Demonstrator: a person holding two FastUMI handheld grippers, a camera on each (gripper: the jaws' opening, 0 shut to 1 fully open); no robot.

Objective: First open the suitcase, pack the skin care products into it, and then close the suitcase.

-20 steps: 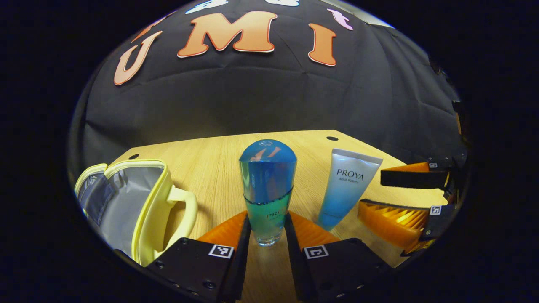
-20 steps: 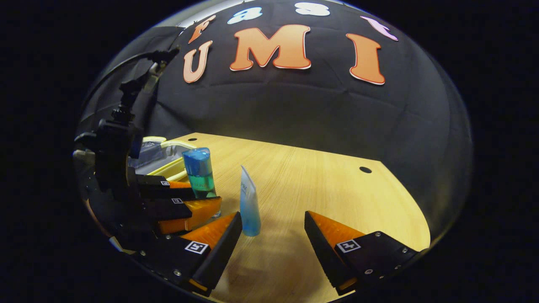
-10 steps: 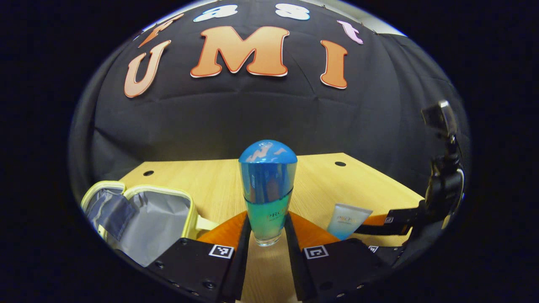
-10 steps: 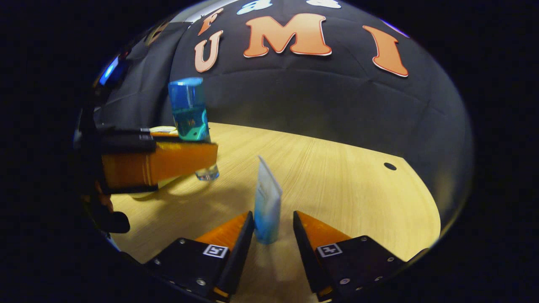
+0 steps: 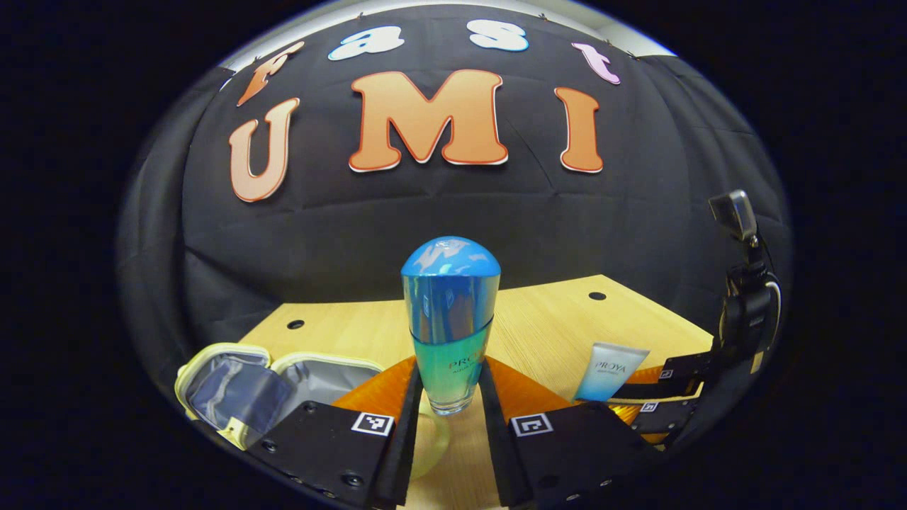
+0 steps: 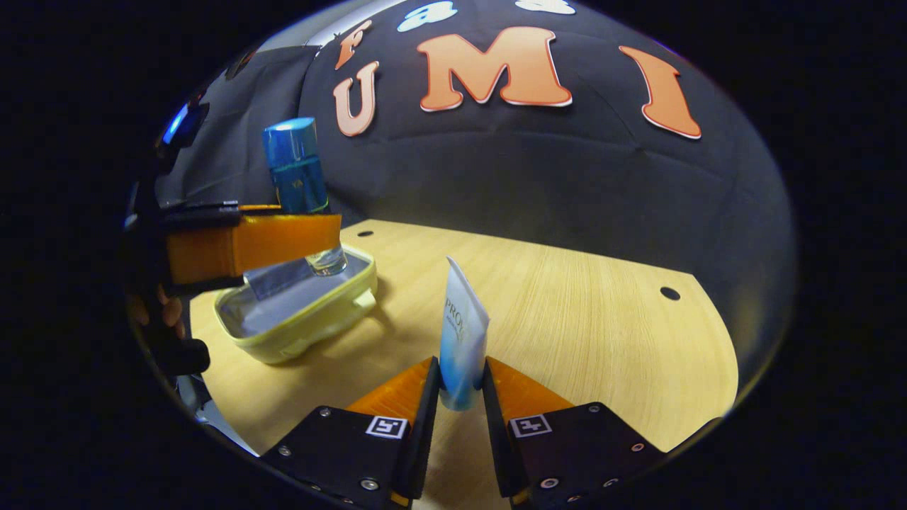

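Observation:
A blue bottle (image 5: 451,319) with a rounded cap stands upright between my left gripper's (image 5: 448,388) fingers, which are shut on it; it hangs above the table. In the right gripper view the same bottle (image 6: 297,188) hovers over the open yellow suitcase (image 6: 301,315), held by the left gripper (image 6: 322,241). A white and blue tube (image 6: 462,340) stands upright with my right gripper (image 6: 460,386) shut on its lower end. In the left gripper view the tube (image 5: 609,372) and the right gripper (image 5: 655,397) show at lower right, and the suitcase (image 5: 248,389), with its grey lining, lies open at lower left.
The wooden table (image 6: 581,319) stretches right and back to the black cloth wall, with small round holes (image 6: 669,292) near its far edge. A hand (image 6: 159,319) holds the left gripper at the left edge of the right gripper view.
My left gripper has lifted the bottle higher and carried it over the open suitcase. My right gripper has closed tighter on the tube.

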